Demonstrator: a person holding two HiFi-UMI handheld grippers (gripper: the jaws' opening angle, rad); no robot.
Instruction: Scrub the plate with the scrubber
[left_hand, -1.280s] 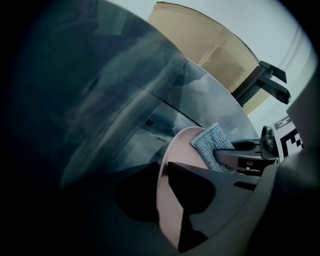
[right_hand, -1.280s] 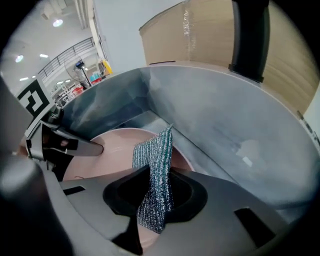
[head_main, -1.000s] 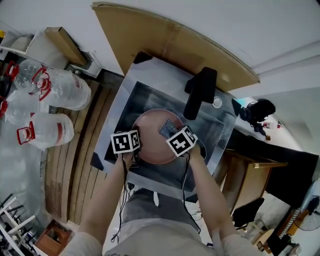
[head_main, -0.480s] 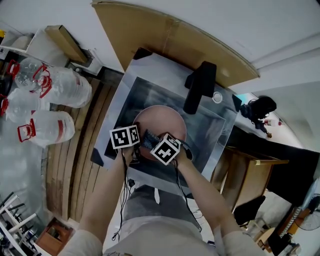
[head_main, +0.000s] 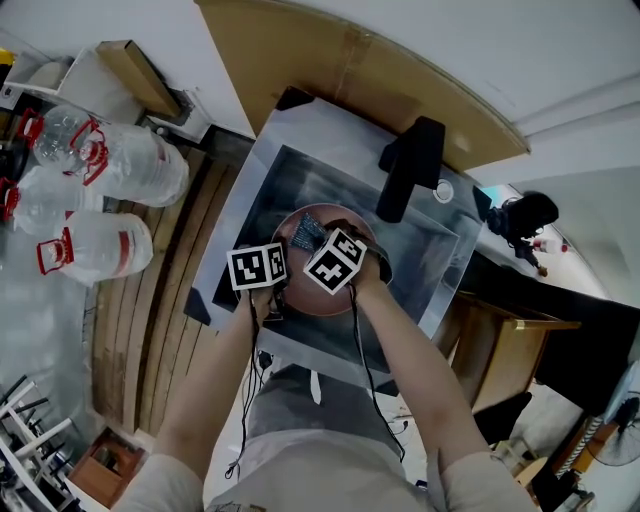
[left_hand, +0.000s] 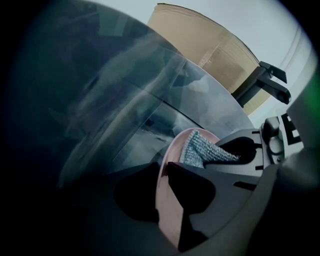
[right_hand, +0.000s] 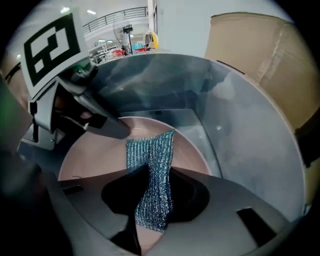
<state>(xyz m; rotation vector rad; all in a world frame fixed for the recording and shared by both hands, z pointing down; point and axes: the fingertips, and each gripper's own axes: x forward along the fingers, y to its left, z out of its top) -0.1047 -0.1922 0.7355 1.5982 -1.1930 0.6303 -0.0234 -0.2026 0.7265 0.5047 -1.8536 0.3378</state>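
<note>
Head view: plate and scrubber both being gripped inside the sink

The pink plate is sitting in the middle of the sink basin, below the black faucet that is rising from the sink's far rim. The left gripper is pinching the plate's rim on the side nearest the sink's left wall, one jaw pressing on each face of the rim. The right gripper is reaching in over the sink's near edge and clamping a silvery-blue mesh scrubber between its jaws. The free end of the scrubber is lying flat on the plate's inner surface, toward the far side of the sink. Both marker cubes are hovering close together above the near half of the basin. Clear water bottles are standing on the floor well to the left of the sink, and a sheet of cardboard is leaning behind its far edge.
</note>
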